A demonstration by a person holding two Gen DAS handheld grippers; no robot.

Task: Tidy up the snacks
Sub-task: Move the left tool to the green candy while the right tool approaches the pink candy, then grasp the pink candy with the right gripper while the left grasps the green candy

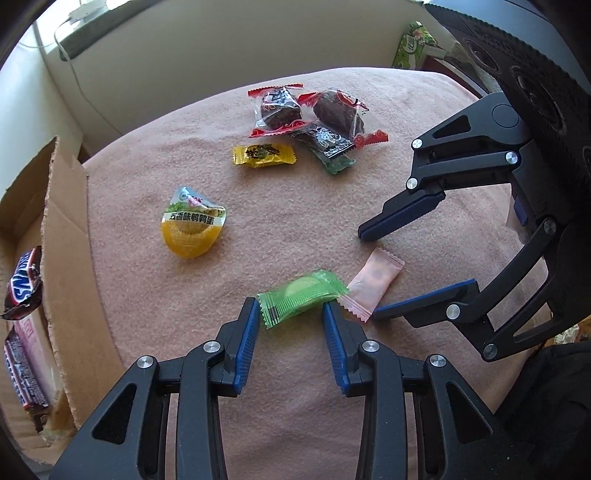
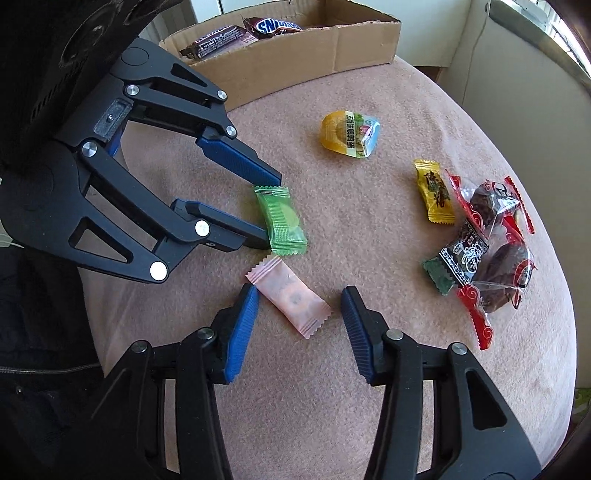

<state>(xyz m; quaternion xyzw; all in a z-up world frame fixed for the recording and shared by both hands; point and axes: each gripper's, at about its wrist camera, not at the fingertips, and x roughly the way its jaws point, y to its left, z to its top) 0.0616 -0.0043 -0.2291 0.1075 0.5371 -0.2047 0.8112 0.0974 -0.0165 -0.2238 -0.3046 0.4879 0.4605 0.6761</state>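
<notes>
A green wrapped candy (image 1: pixel 303 295) (image 2: pixel 282 221) lies on the pink cloth (image 1: pixel 295 221), and a pale pink wrapped candy (image 1: pixel 373 280) (image 2: pixel 291 299) lies right beside it. My left gripper (image 1: pixel 290 304) (image 2: pixel 269 211) points down with its blue pads straddling the green candy. The tips sit at the wrapper, which spreads past them, and I see no squeeze. My right gripper (image 2: pixel 300 291) (image 1: pixel 369 275) stands open around the pink candy. One pad is close to the candy's end and the other is clear of it.
A cardboard box (image 1: pixel 66 258) (image 2: pixel 295 51) at the cloth's edge holds Snickers bars (image 1: pixel 22 284) (image 2: pixel 277 26). Farther out lie a yellow egg pack (image 1: pixel 192 225) (image 2: pixel 349 134), a yellow candy (image 1: pixel 264 156) (image 2: pixel 434 194), red-wrapped dark snacks (image 1: pixel 280 107) (image 2: pixel 491 206) and a dark green pack (image 1: pixel 325 144) (image 2: pixel 458 258).
</notes>
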